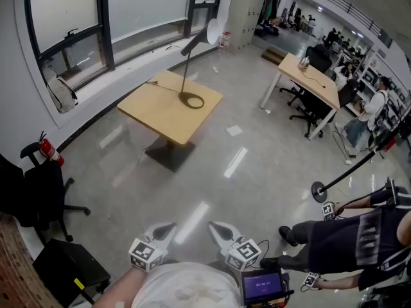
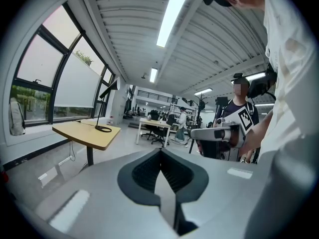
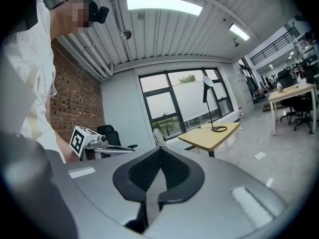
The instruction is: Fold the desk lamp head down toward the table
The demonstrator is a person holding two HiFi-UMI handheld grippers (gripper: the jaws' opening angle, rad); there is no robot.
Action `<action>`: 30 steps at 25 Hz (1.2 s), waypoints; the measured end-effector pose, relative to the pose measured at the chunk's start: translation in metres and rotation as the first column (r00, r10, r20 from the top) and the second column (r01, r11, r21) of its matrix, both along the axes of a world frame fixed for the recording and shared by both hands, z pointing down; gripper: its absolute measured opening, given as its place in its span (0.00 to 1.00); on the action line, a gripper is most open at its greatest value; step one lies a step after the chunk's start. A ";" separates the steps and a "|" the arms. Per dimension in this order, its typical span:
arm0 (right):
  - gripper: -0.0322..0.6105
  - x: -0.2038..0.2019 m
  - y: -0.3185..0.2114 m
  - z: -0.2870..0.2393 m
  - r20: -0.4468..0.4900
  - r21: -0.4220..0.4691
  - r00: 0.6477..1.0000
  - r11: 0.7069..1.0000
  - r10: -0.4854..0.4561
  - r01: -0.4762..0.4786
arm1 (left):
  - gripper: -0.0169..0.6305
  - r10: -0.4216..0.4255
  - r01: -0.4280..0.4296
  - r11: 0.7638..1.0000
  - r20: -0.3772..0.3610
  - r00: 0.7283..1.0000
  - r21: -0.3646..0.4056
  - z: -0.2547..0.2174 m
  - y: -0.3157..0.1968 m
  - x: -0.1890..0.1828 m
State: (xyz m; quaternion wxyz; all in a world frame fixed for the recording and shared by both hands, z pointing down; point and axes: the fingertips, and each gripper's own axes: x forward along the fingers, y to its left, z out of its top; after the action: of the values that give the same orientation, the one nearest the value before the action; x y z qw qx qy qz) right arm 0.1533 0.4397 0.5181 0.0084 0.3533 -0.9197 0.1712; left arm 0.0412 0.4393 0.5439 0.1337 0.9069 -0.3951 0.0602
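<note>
Open office interior. A polished grey floor [image 1: 128, 165] is reflecting streaks of light. Tall dark-framed windows [image 1: 70, 11] are running along the left wall and letting in daylight. A wooden table [image 1: 157, 115] is standing on a dark pedestal near the windows, and a longer desk [image 1: 308, 79] with white legs is standing well apart to the right. A black office chair [image 1: 38, 191] and a red fire extinguisher [image 1: 48, 149] are sitting at the left. Strip lights [image 2: 171, 16] are glowing on a ribbed ceiling [image 2: 219, 39]. A brick wall [image 3: 79, 103] is showing in the right gripper view.
</note>
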 end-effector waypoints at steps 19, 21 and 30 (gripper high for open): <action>0.07 -0.007 -0.001 -0.006 -0.022 0.006 1.000 1.000 0.008 -0.008 | 0.03 -0.034 0.034 0.999 -0.020 0.999 0.019 -0.013 -0.002 -0.016; 0.07 -0.008 -0.002 -0.009 -0.023 0.006 1.000 1.000 0.006 -0.006 | 0.03 -0.041 0.041 0.999 -0.024 0.999 0.015 -0.013 -0.002 -0.017; 0.07 -0.012 -0.010 -0.005 -0.041 0.000 0.999 0.999 -0.032 0.032 | 0.03 -0.096 0.096 0.995 0.003 0.995 0.003 -0.013 -0.002 -0.031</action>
State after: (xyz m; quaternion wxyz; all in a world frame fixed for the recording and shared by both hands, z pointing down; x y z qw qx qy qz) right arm 0.1412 0.4293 0.5134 0.0298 0.3418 -0.9250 0.1634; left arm 0.0105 0.4370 0.5309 0.1344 0.8869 -0.4386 0.0545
